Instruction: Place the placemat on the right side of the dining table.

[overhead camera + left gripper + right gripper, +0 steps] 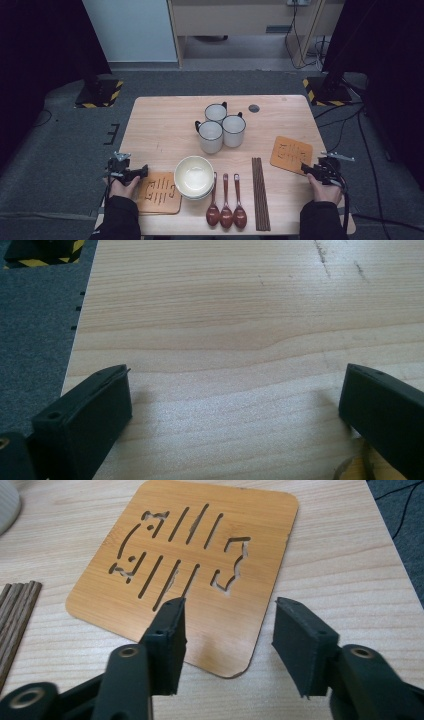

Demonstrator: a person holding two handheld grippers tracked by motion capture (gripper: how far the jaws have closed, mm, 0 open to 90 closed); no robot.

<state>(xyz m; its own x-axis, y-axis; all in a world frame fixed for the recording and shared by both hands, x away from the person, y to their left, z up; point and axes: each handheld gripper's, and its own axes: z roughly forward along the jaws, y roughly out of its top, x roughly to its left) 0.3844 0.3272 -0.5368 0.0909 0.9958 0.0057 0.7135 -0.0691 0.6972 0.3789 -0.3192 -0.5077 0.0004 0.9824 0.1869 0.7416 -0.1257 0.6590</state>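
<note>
Table [160,120] from above: my left gripper [134,172] sits at its left edge beside one mat [160,192], my right gripper [312,170] touching the other mat [291,154]. Left gripper view: my jaws gape over bare wood. Right gripper view: jaws wide, straddling the near corner of the right mat [200,575].

Surface [160,125]: pale matt wood, visible grain. Mat [190,565], upper centre: smooth bamboo-like wood, slight sheen. Right tool [227,645] jaws: matt black plastic. Spoons [226,212], lower centre: glossy dark wood.
</note>
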